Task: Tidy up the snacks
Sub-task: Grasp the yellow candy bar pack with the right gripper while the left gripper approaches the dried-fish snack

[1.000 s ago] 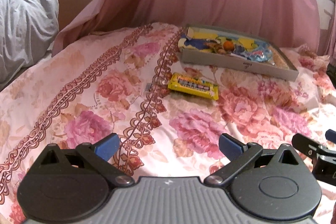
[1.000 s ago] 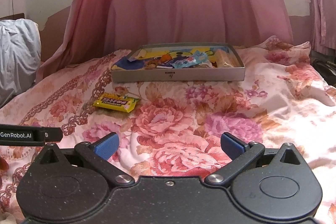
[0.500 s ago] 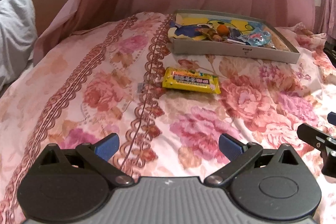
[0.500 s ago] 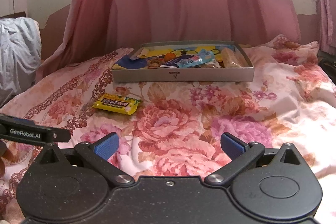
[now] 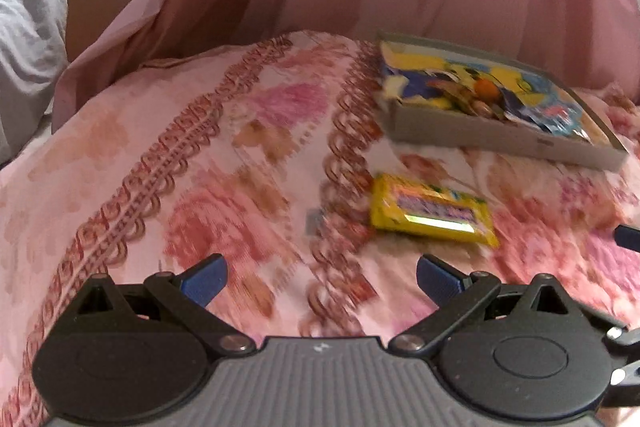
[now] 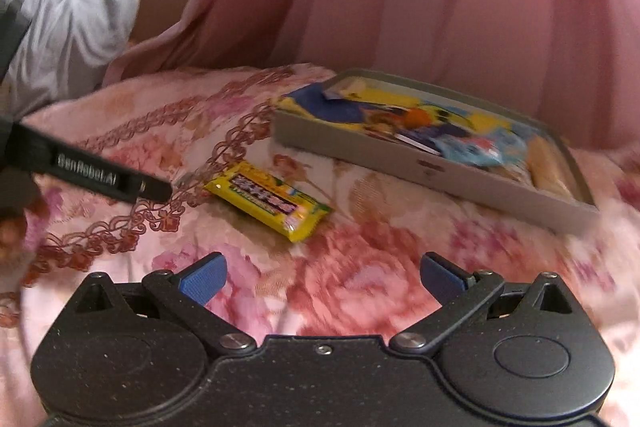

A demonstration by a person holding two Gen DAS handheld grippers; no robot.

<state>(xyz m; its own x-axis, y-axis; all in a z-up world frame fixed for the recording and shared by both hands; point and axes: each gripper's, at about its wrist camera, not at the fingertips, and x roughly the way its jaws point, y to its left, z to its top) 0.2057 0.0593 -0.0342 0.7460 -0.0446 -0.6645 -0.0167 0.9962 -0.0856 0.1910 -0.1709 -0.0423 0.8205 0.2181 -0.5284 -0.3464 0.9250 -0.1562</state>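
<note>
My left gripper (image 5: pixel 320 279): jaws spread wide, holding nothing, over the flowery bed (image 5: pixel 224 163) | yellow snack bar (image 6: pixel 267 199): lying flat on the bed, just in front of the gray box (image 6: pixel 424 163) | box: full of snacks | my right gripper (image 6: pixel 322 277): jaws spread wide, holding nothing

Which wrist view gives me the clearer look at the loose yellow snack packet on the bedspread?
The right wrist view: the yellow snack packet lies nearer the centre, fairly sharp, its printed label visible. In the left wrist view the packet is whole but motion-blurred, with glare along its near edge.
</note>
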